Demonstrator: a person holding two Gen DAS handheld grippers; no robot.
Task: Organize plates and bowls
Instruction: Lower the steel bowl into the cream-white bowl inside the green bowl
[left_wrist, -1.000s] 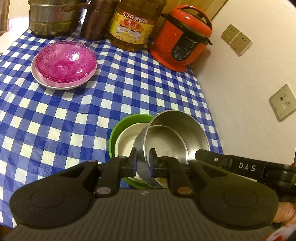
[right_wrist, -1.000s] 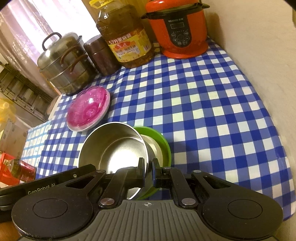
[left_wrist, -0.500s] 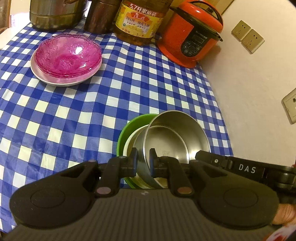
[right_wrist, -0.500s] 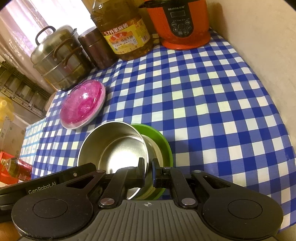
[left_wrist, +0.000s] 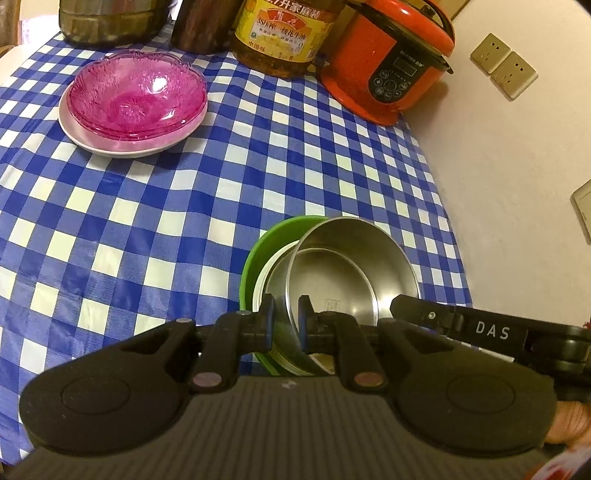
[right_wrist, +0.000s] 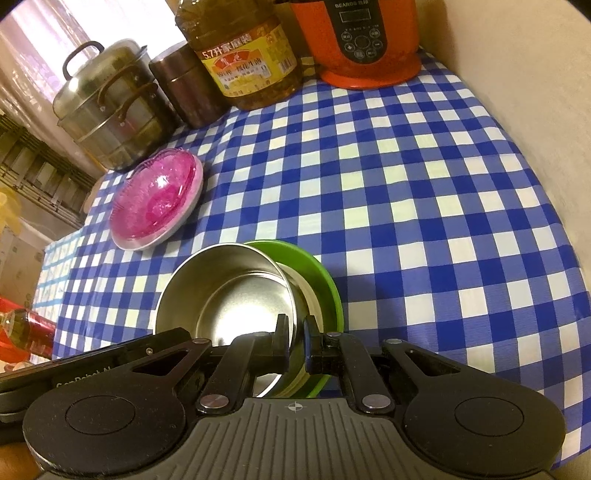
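A steel bowl (left_wrist: 343, 280) sits nested in a white-lined green bowl (left_wrist: 269, 236) near the table's front. My left gripper (left_wrist: 284, 314) is shut on the steel bowl's left rim. My right gripper (right_wrist: 295, 332) is shut on its right rim; the steel bowl (right_wrist: 229, 295) and green bowl (right_wrist: 317, 269) also show in the right wrist view. A stack of pink glass bowls (left_wrist: 136, 96) rests on a white plate (left_wrist: 110, 146) at the far left, also in the right wrist view (right_wrist: 159, 199).
Along the back stand a steel steamer pot (right_wrist: 107, 107), a brown canister (right_wrist: 188, 88), a big oil bottle (left_wrist: 284, 33) and a red rice cooker (left_wrist: 388, 62). A wall (left_wrist: 517, 184) runs along the right. The checked tablecloth (left_wrist: 184, 221) covers the table.
Both grippers, holding the steel bowl's rim, have moved forward across the table toward the pink bowls; the green bowl stays under the steel bowl.
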